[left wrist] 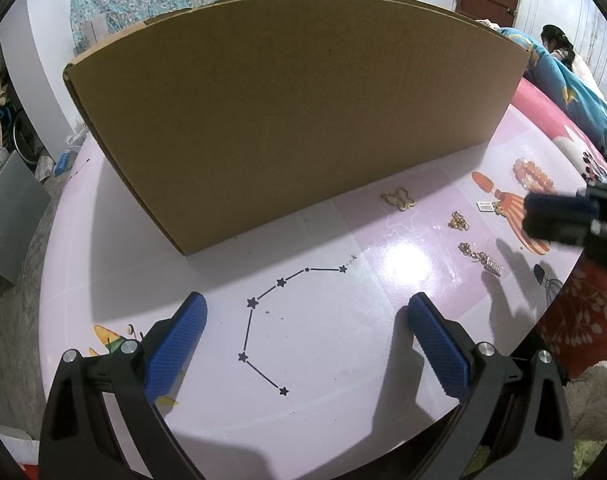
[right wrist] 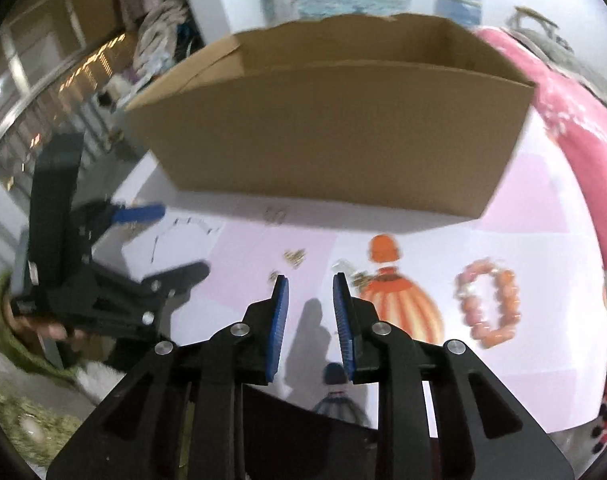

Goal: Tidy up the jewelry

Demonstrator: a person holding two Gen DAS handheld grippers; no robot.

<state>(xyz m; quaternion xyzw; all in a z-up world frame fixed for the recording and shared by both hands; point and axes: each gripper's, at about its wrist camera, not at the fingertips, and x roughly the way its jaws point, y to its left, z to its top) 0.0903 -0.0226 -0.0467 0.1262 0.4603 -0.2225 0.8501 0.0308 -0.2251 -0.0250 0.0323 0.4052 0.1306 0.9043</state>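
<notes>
Jewelry lies on a pink table [left wrist: 343, 352] in front of a cardboard box [left wrist: 287, 120]: a gold butterfly piece [left wrist: 399, 199], a small gold chain [left wrist: 458, 222], a gold and silver piece [left wrist: 481, 258], a white tag [left wrist: 484, 206] and an orange bead bracelet [left wrist: 533, 174]. My left gripper [left wrist: 307, 336] is open and empty, low over the table's star print. My right gripper [right wrist: 309, 300] is open with a narrow gap, empty, above the table near the small gold pieces [right wrist: 294, 257]. The bracelet [right wrist: 488, 302] lies to its right. The box [right wrist: 327, 132] is open on top.
The right gripper shows blurred at the right edge of the left wrist view [left wrist: 567, 216]. The left gripper shows at the left of the right wrist view [right wrist: 103, 264]. A pink bedspread [right wrist: 563, 92] lies right of the table. A person [left wrist: 559, 40] is on the bed behind.
</notes>
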